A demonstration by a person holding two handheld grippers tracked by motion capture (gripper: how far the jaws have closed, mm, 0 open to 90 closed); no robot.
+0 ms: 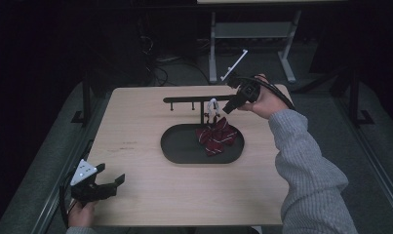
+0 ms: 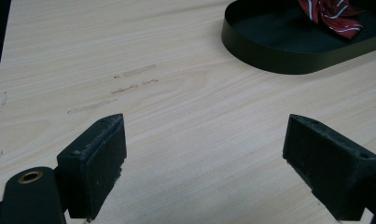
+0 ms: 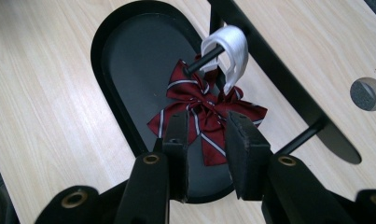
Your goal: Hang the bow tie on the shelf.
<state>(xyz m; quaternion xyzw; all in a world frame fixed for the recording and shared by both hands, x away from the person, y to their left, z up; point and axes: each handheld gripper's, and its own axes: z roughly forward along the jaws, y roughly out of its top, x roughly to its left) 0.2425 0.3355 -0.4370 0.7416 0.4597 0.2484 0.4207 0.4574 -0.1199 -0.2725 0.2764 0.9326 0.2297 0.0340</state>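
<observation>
Left gripper rests low, jaws wide; right gripper raised, seemingly part-open.

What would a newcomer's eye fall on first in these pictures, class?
First comes the dark red striped fabric bow, hanging by a white plastic hook from a peg of the black metal rack over the black oval tray at mid-table. The right gripper hovers near the bow, jaws partly apart and gripping nothing. The left gripper rests wide open at the light wooden table's near left corner.

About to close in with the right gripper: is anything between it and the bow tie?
Nothing visible. The right gripper looks straight at the bow tie, which hangs by its white clip from the rack.
</observation>
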